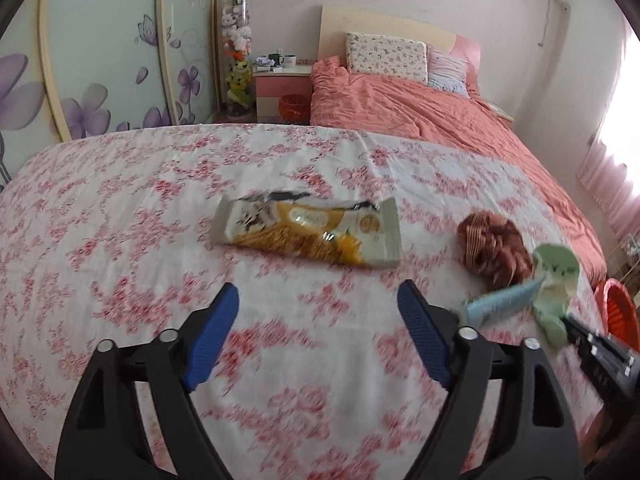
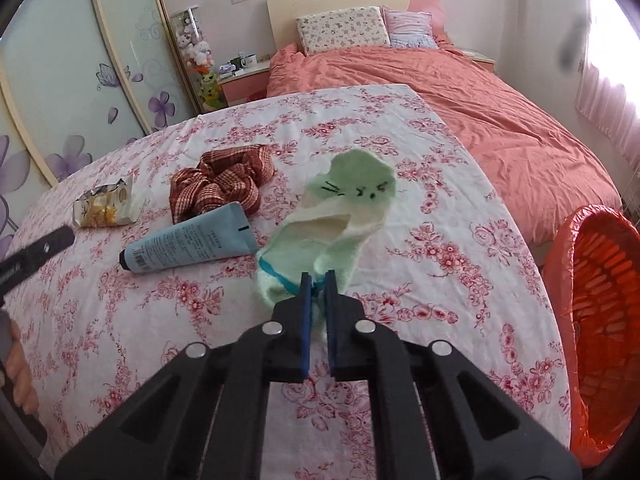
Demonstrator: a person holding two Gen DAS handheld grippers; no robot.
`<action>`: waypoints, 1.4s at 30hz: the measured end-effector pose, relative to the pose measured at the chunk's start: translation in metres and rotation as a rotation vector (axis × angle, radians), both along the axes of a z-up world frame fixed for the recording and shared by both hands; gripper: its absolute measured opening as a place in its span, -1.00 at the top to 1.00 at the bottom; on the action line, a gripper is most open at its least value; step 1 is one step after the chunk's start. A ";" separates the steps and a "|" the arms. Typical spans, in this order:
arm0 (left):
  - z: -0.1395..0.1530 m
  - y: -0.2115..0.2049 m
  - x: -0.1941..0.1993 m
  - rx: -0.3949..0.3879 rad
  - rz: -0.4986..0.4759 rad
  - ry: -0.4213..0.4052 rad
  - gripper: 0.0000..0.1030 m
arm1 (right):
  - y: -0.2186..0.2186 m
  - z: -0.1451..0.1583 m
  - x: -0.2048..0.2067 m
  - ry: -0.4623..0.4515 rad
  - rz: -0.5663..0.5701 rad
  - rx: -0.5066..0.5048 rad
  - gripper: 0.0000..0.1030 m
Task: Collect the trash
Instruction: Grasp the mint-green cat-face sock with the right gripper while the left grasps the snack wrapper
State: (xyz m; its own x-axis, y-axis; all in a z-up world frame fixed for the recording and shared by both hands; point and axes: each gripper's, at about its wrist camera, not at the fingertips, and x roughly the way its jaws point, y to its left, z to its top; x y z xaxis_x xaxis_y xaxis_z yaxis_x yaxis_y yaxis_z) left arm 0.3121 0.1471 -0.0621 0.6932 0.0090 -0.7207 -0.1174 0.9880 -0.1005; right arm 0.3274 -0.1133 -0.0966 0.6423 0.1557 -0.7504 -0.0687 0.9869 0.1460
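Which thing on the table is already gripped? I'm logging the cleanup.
The pale green sock with a stitched face: the right gripper is shut on its cuff. The snack wrapper, blue tube and checked scrunchie lie untouched.

Coral duvet (image 2: pixel 460 92) on bed, two pillows (image 2: pixel 344 30) at headboard, nightstand (image 1: pixel 282 90), floral wardrobe doors (image 1: pixel 100 72).

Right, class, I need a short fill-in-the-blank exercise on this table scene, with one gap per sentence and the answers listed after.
1. The right gripper is shut on a pale green ____.
2. The left gripper has its jaws ____, with nothing between them.
3. The blue tube lies beside a checked ____ scrunchie.
4. At the table's right edge stands an ____ basket.

Answers: sock; open; red; orange
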 end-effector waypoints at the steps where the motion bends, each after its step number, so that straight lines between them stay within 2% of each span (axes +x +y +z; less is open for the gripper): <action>1: 0.001 -0.002 0.006 -0.010 0.008 0.001 -0.67 | -0.001 0.000 -0.001 0.001 -0.003 0.004 0.86; 5: 0.000 -0.018 0.035 -0.025 0.055 0.022 -0.79 | -0.003 -0.002 -0.001 0.003 -0.006 0.013 0.86; 11: -0.023 -0.037 0.059 0.091 0.099 0.120 -0.79 | -0.007 -0.002 0.001 0.009 -0.004 0.037 0.86; 14: -0.029 -0.032 0.058 0.101 0.130 0.134 -0.77 | -0.008 -0.002 0.002 0.010 -0.004 0.043 0.86; 19: -0.030 0.002 0.038 0.046 0.175 0.137 -0.66 | -0.009 -0.002 0.002 0.010 -0.003 0.040 0.86; 26: -0.031 0.054 -0.007 0.023 0.197 0.149 -0.63 | -0.006 -0.002 0.001 0.010 -0.002 0.023 0.85; 28: -0.022 0.059 -0.021 -0.009 0.188 0.115 -0.64 | -0.004 -0.002 0.001 0.011 -0.001 0.018 0.85; 30: -0.009 0.061 -0.026 -0.046 0.178 0.075 -0.75 | -0.003 -0.002 0.001 0.011 0.000 0.015 0.85; 31: -0.004 0.061 -0.025 -0.059 0.174 0.054 -0.82 | -0.003 -0.002 0.001 0.011 0.000 0.016 0.85; 34: 0.009 0.053 -0.008 -0.044 0.173 0.024 -0.82 | -0.004 -0.002 0.001 0.012 0.000 0.022 0.84; 39: -0.005 0.059 0.036 -0.026 0.254 0.102 -0.79 | -0.003 -0.002 0.001 0.012 0.001 0.011 0.84; 42: -0.018 0.063 0.050 -0.039 0.280 0.153 -0.63 | -0.002 -0.002 0.001 0.012 0.001 0.013 0.84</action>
